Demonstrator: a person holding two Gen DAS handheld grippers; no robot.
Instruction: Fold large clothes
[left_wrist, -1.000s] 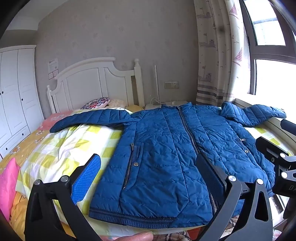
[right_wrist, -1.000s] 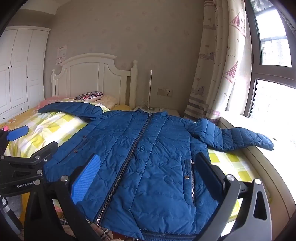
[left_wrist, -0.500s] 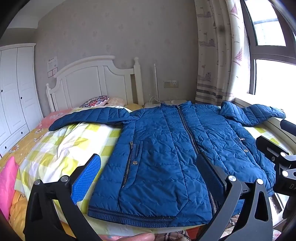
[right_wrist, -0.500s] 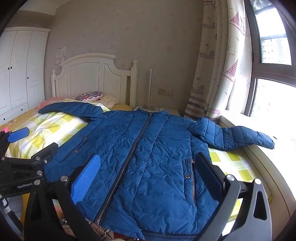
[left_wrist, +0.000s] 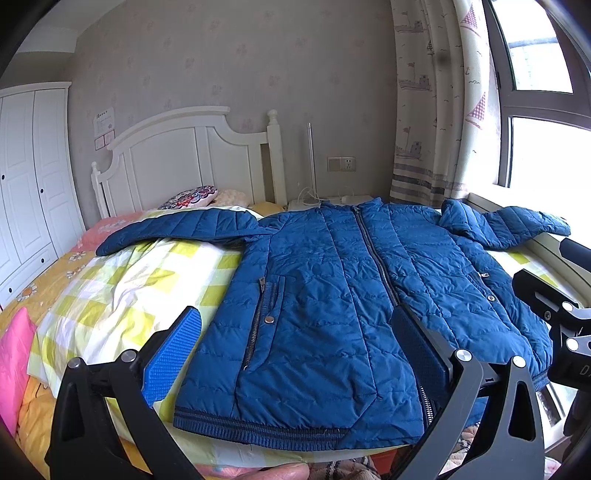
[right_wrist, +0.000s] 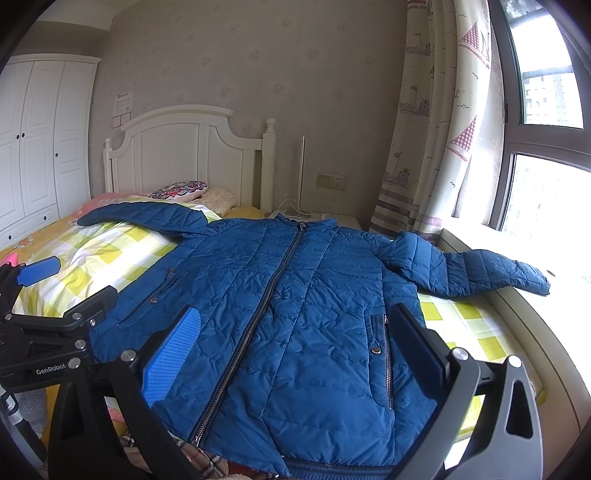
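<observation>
A big blue quilted jacket (left_wrist: 332, 295) lies zipped and front-up on the bed, hem toward me, both sleeves spread out to the sides. Its left sleeve (left_wrist: 177, 229) reaches over the yellow check sheet; its right sleeve (right_wrist: 472, 269) rests on the window ledge. My left gripper (left_wrist: 295, 343) hovers open above the hem, left of the zip, holding nothing. My right gripper (right_wrist: 295, 343) is open too, above the lower right front near the pocket (right_wrist: 380, 343). The left gripper (right_wrist: 55, 314) also shows at the left edge of the right wrist view.
The bed (left_wrist: 122, 295) has a yellow check sheet, a white headboard (left_wrist: 184, 158) and patterned pillows (left_wrist: 192, 195). A white wardrobe (left_wrist: 29, 177) stands at left. A window (right_wrist: 546, 155) with a curtain (right_wrist: 432, 129) lines the right. A pink cloth (left_wrist: 13, 354) lies at the bed's near left corner.
Both grippers have stayed almost still, with only a very slight drift of view. The jacket has not moved and both sets of jaws remain apart.
</observation>
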